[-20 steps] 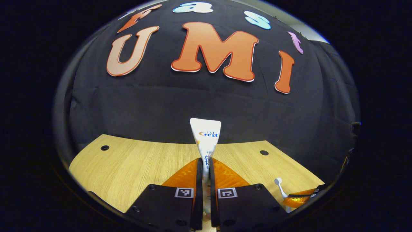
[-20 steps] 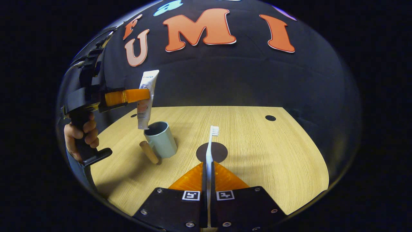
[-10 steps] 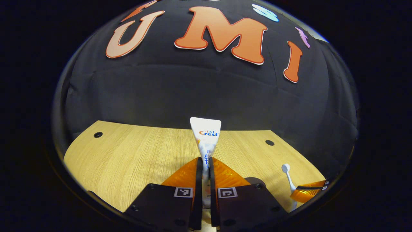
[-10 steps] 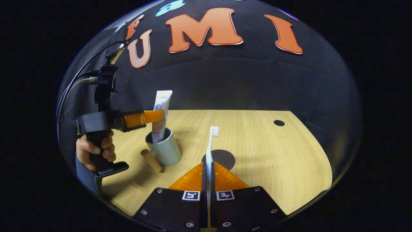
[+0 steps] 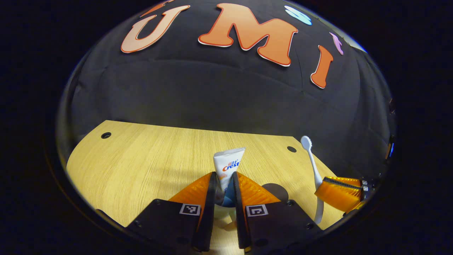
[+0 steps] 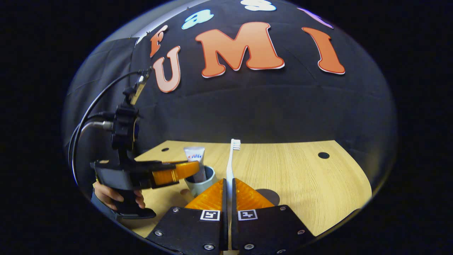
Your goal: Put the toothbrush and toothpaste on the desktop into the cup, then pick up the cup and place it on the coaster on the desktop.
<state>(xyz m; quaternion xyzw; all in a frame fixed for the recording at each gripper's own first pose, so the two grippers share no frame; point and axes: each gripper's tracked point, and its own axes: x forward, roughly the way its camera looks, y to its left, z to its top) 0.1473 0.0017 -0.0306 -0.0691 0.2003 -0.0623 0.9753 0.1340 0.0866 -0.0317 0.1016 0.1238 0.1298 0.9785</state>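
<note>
A white toothpaste tube [image 5: 229,163] stands tilted in the pale green cup [image 6: 207,181], between the slightly parted fingers of my left gripper [image 5: 223,176], which is open. In the right gripper view the left gripper [image 6: 189,168] hovers at the cup's rim, with the toothpaste tube [image 6: 195,156] rising behind it. My right gripper [image 6: 228,181] is shut on the white toothbrush [image 6: 231,159], bristles up, held just right of the cup. The toothbrush [image 5: 312,161] and right gripper [image 5: 339,193] show at the right of the left gripper view. The dark round coaster [image 6: 269,195] lies on the wooden desktop [image 6: 300,184] beyond my right fingers.
A hand [image 6: 113,194] holds the left gripper's handle, with cables arching above it. The coaster [image 5: 276,191] lies to the right of the cup. The desktop [image 5: 141,166] has small round holes [image 5: 105,135] near its back corners. The booth's black cloth wall stands behind.
The left gripper lowered the toothpaste into the cup and parted its fingers; the tube now sits lower and tilted. The right gripper brought the toothbrush closer to the cup.
</note>
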